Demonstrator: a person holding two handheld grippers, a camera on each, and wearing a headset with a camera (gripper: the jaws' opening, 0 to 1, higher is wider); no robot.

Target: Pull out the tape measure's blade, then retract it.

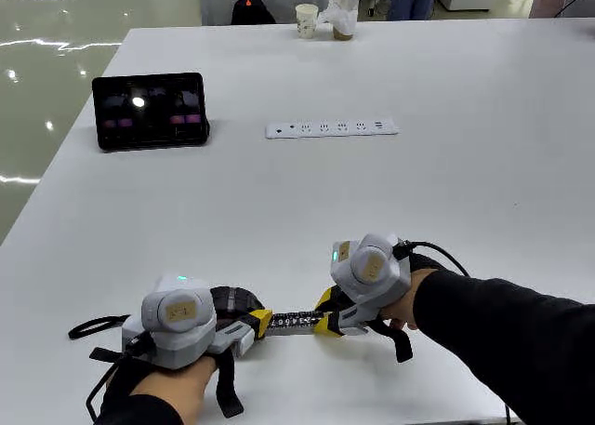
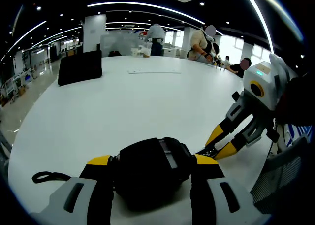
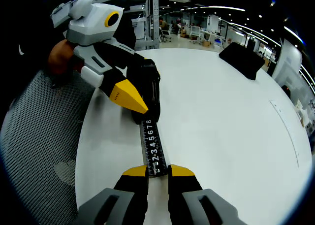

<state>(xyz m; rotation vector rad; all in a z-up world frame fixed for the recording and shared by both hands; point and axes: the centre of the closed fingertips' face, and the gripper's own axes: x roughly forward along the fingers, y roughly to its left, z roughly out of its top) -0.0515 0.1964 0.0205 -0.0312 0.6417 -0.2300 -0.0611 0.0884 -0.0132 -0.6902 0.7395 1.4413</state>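
Table [image 1: 465, 183] lay white and broad, a dark tablet [image 1: 149, 110] at ten o'clock in the head view. The left gripper [image 2: 153, 161] clamped the black tape measure [image 2: 147, 178] at six o'clock, its jaws hiding the case's sides. The right gripper [image 3: 158, 172] pinched the blade [image 3: 151, 141] end, jaws nearly together, hook covered; numbered blade ran to twelve o'clock into the case.

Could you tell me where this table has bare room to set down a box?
The wide stretch between the power strip and the tape measure is bare, as is the right side of the table. The near edge is crowded: the left gripper clamps the tape measure, the right gripper pinches its blade. The tablet takes the far left.
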